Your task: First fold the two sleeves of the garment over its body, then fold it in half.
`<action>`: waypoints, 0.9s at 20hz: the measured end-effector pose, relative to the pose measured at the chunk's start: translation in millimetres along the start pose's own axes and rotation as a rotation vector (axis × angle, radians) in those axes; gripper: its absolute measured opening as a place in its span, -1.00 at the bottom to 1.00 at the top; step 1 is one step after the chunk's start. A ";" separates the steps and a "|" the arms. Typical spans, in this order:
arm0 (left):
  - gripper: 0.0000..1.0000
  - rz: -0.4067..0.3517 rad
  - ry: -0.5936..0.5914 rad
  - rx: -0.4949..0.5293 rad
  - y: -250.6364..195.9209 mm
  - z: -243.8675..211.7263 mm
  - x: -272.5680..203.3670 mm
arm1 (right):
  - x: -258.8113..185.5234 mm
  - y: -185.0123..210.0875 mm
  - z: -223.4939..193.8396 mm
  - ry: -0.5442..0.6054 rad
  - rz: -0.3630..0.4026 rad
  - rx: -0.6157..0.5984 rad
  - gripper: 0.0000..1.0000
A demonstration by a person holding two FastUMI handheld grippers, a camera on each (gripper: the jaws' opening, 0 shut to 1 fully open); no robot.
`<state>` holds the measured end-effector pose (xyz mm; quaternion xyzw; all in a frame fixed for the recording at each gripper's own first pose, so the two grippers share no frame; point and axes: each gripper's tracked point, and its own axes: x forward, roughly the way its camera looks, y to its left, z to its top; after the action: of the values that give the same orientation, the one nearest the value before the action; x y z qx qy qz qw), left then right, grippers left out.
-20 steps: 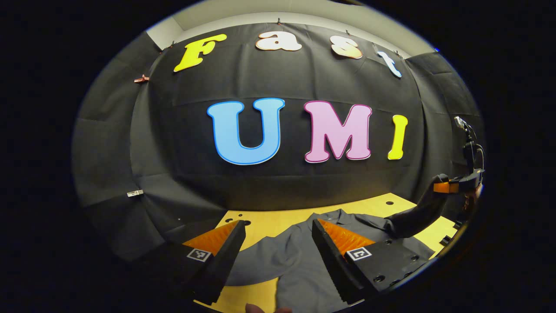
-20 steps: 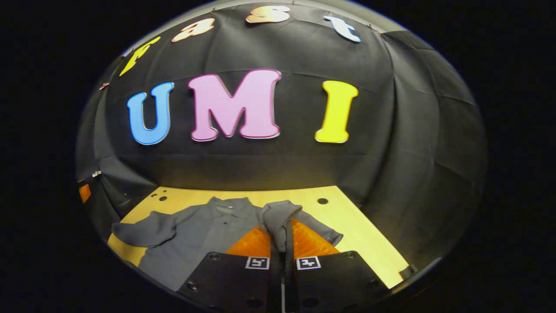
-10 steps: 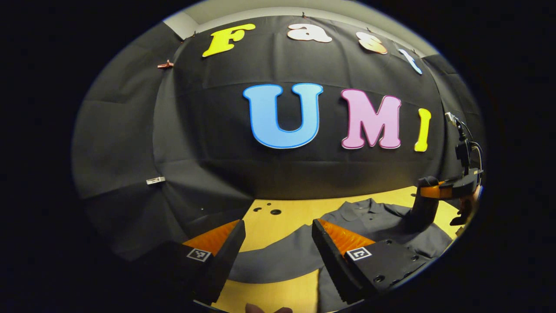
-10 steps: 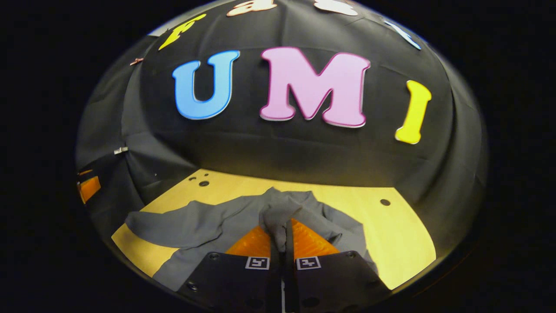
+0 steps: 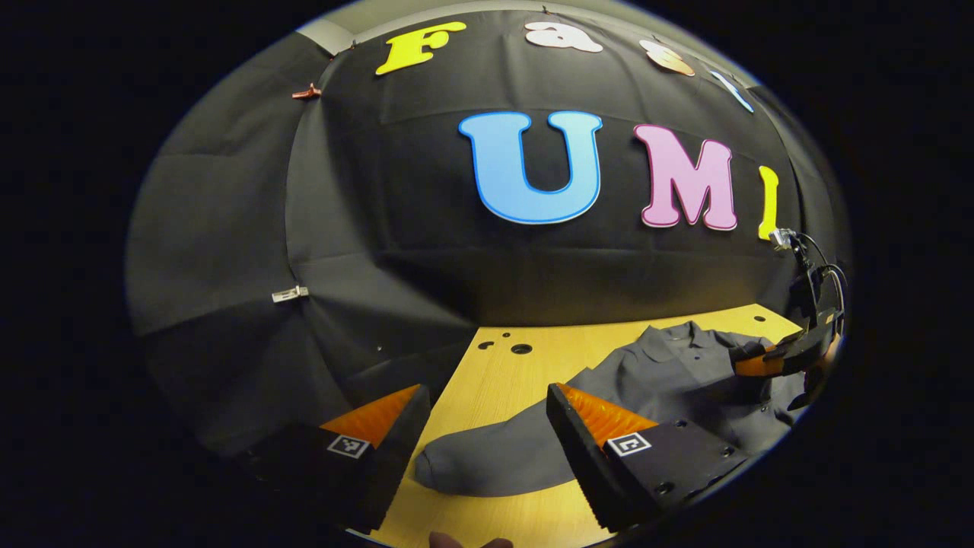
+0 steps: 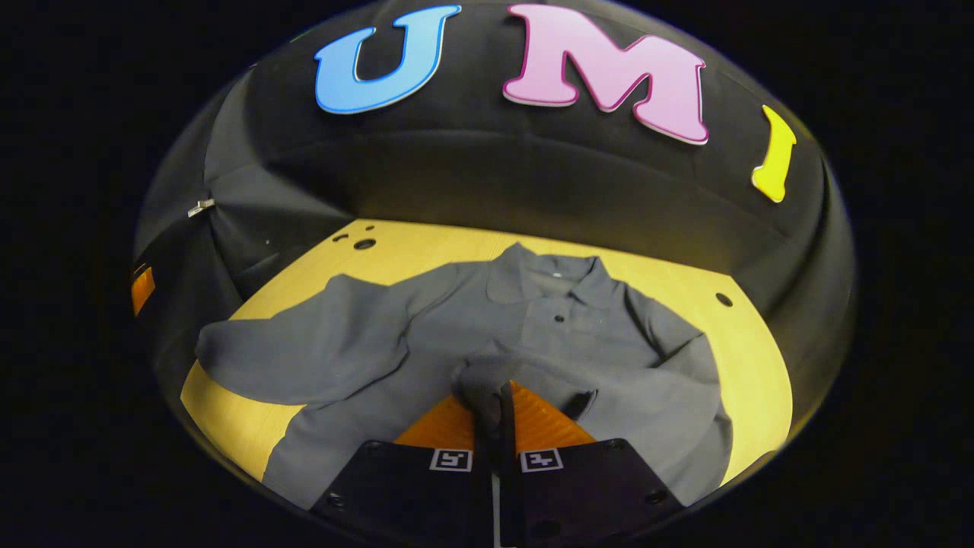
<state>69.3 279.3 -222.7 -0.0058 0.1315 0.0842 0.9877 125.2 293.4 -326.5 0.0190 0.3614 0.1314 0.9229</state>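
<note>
Pinching right sleeve over shirt body, right tongs.

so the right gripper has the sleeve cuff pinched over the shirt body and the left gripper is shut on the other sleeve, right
Not quite. The left gripper is open, its fingers apart above the other sleeve, as the left gripper view shows. The right gripper does pinch the sleeve cuff over the shirt body.

Yellow wooden table with holes

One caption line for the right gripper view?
Right gripper pinches a sleeve over the grey shirt on the table.
</note>
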 end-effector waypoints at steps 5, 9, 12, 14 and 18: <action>0.94 0.035 0.086 -0.025 20.6 -50.6 25.6 | 18.8 16.8 -32.6 0.099 -0.013 -0.030 -0.79; 0.95 0.037 0.129 0.012 25.5 -80.1 42.0 | 23.6 31.2 -46.2 0.157 0.015 0.009 -0.72; 0.95 0.035 0.157 0.016 32.6 -96.2 47.1 | 23.3 41.9 -50.4 0.177 0.044 0.043 -0.48; 0.95 0.046 0.177 0.014 37.7 -103.8 49.5 | 19.6 54.3 -47.9 0.172 0.084 0.061 -0.17; 0.95 0.076 0.221 0.014 48.1 -120.5 63.9 | -0.3 100.8 -40.3 0.163 0.273 0.109 0.07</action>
<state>90.9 333.2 -355.1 -0.0032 0.2403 0.1197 0.9633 74.9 388.2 -342.9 0.1070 0.4357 0.2368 0.8618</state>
